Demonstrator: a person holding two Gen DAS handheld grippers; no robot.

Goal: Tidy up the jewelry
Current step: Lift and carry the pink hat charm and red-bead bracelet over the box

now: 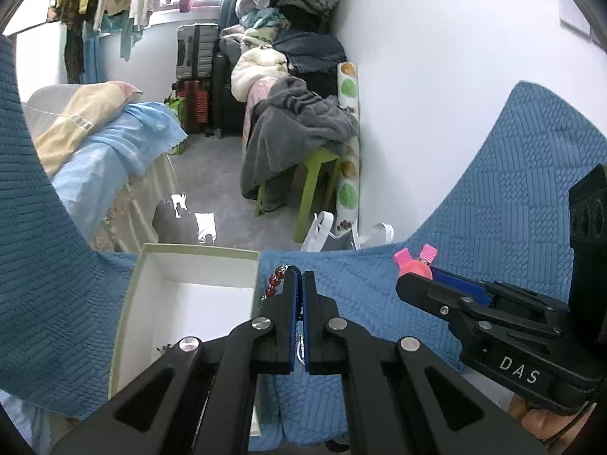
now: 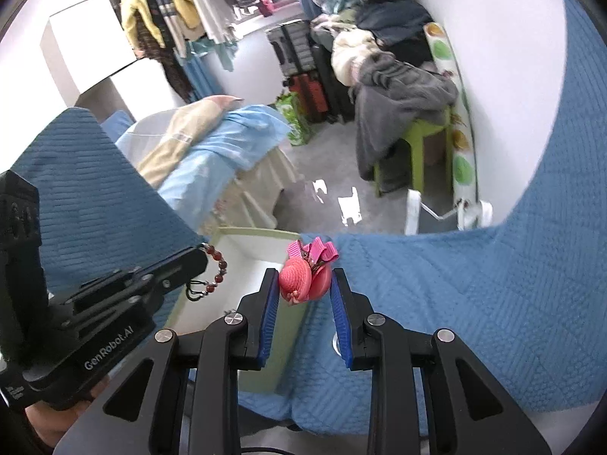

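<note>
The left hand-held gripper (image 1: 299,276), low centre of its view, is clenched on a red bead bracelet (image 1: 274,284) — mostly hidden behind its finger. The right hand-held gripper (image 2: 305,284) grasps a pink hair clip (image 2: 303,276). Below — a white box (image 1: 197,292), partly covered, on the blue bedspread (image 1: 493,208).

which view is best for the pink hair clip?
Right wrist. The pink hair clip sits centred between the right hand-held gripper pads, round pink body and ribbon bows clear. Left wrist shows only part of the clip past the gripper's tip.
</note>
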